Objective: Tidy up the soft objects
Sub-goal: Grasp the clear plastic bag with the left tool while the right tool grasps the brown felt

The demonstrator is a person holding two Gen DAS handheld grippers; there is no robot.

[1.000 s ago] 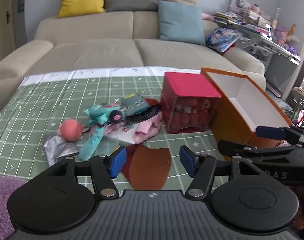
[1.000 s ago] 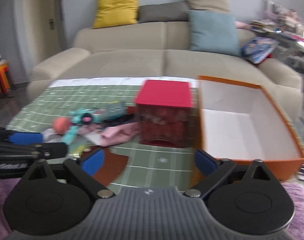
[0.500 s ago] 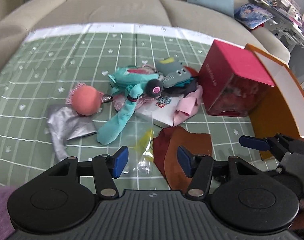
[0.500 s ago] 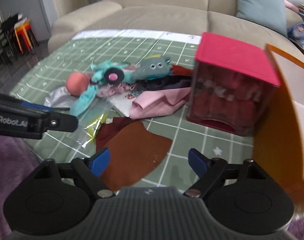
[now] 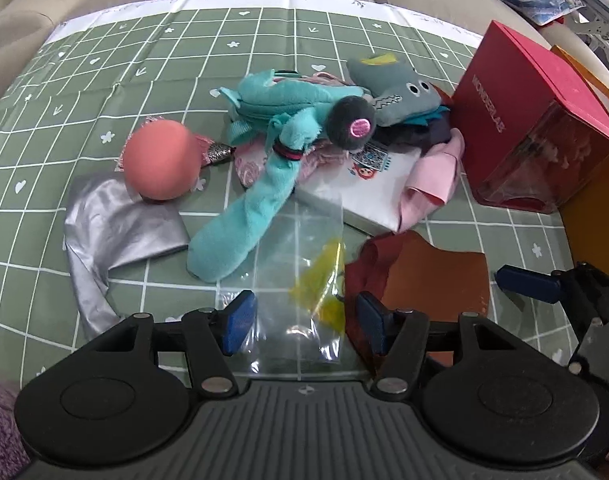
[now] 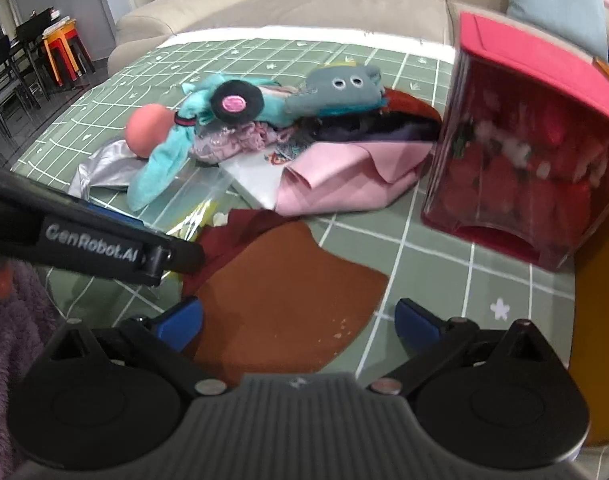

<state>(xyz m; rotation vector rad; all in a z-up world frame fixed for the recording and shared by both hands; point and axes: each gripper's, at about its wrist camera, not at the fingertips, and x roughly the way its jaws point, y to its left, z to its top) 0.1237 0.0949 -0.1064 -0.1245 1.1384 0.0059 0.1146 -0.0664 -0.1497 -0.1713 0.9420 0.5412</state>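
A heap of soft things lies on the green checked tablecloth [image 5: 152,92]: a teal plush [image 5: 272,132], a grey plush [image 5: 396,88], a pink ball [image 5: 160,164], silver fabric [image 5: 120,228], pink cloth [image 5: 432,180] and a brown leather piece [image 5: 432,276]. My left gripper [image 5: 304,320] is open, its jaws on either side of a clear plastic bag [image 5: 304,276] with something yellow inside. My right gripper [image 6: 300,320] is open just above the brown leather piece [image 6: 288,296]. The teal plush [image 6: 176,152] and grey plush [image 6: 336,88] also show in the right wrist view.
A red-lidded clear box [image 5: 536,120] stands right of the heap, also in the right wrist view [image 6: 528,160]. An orange box wall [image 5: 596,200] is beyond it. A beige sofa [image 6: 324,4] is behind the table. Purple fuzzy fabric [image 6: 12,320] lies at the near left.
Both grippers have moved forward and down toward the heap. The left now straddles the plastic bag and the right is low over the brown leather piece.
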